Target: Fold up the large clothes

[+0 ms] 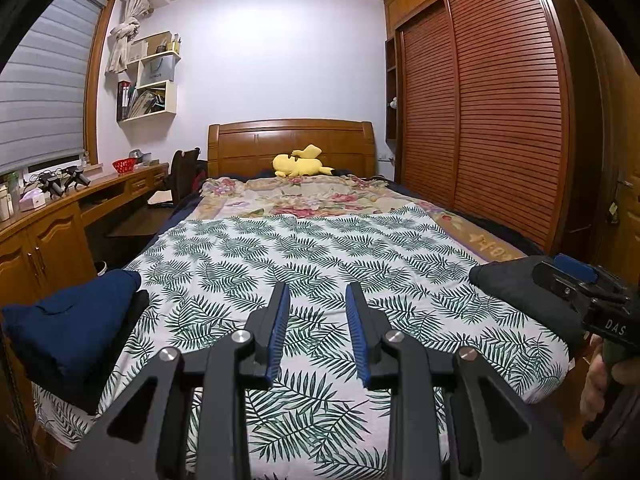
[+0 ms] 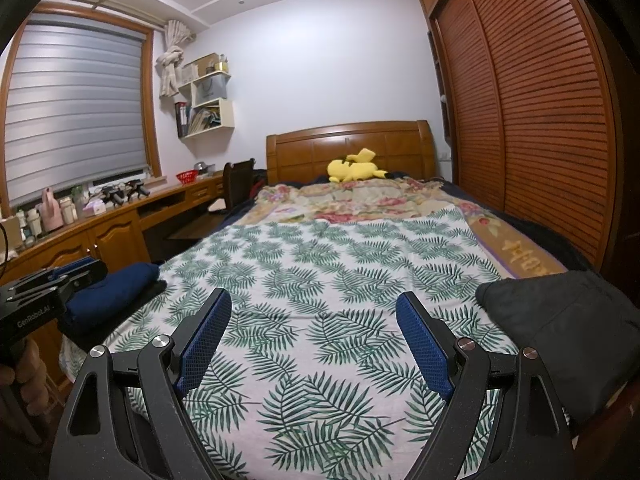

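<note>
Both my grippers hover empty — left gripper (image 1: 318, 332) narrowly apart, right gripper (image 2: 314, 338) wide; grabbing the leaf-print sheet (image 1: 320, 248) instead of the black garment (image 2: 560, 320) is my risk.

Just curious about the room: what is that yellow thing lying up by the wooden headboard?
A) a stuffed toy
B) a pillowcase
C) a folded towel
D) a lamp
A: the yellow stuffed toy lies on the bedding just before the headboard, with ears and tail visible.

My two black grippers with blue pads

My left gripper (image 1: 318, 300) and right gripper (image 2: 314, 318) have black arms, bumpy blue pads (image 2: 424, 344), round silver screws (image 1: 243, 336) and white letters on the side (image 2: 33, 318).
</note>
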`<control>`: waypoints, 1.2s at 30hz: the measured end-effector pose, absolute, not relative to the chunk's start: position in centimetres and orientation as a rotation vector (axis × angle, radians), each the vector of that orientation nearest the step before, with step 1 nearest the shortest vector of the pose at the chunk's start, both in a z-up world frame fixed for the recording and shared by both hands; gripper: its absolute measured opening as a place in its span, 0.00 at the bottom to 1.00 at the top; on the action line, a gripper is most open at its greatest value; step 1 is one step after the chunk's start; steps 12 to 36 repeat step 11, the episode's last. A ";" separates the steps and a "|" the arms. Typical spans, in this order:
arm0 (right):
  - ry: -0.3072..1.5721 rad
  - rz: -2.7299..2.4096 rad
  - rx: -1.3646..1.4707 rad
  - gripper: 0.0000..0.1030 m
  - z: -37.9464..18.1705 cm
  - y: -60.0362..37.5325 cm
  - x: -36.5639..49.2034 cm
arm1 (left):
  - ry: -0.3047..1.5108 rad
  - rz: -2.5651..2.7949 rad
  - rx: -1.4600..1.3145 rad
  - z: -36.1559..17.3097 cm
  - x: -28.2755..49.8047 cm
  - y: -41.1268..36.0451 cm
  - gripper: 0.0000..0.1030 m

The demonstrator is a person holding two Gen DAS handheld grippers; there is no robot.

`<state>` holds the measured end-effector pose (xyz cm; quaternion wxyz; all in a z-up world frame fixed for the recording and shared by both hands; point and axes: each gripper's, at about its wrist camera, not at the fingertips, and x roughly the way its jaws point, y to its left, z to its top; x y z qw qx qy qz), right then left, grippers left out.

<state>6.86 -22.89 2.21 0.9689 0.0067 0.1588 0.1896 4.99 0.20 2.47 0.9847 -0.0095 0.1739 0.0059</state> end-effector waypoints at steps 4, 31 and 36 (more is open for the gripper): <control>0.321 0.384 0.014 0.84 2.2 -22.9 6.9 | 0.349 0.012 -0.019 2.5 5.0 0.2 0.27; 0.321 0.383 0.014 0.84 2.2 -22.8 6.8 | 0.351 0.013 -0.020 2.5 4.9 0.3 0.27; 0.321 0.383 0.014 0.84 2.2 -22.8 6.8 | 0.351 0.013 -0.020 2.5 4.9 0.3 0.27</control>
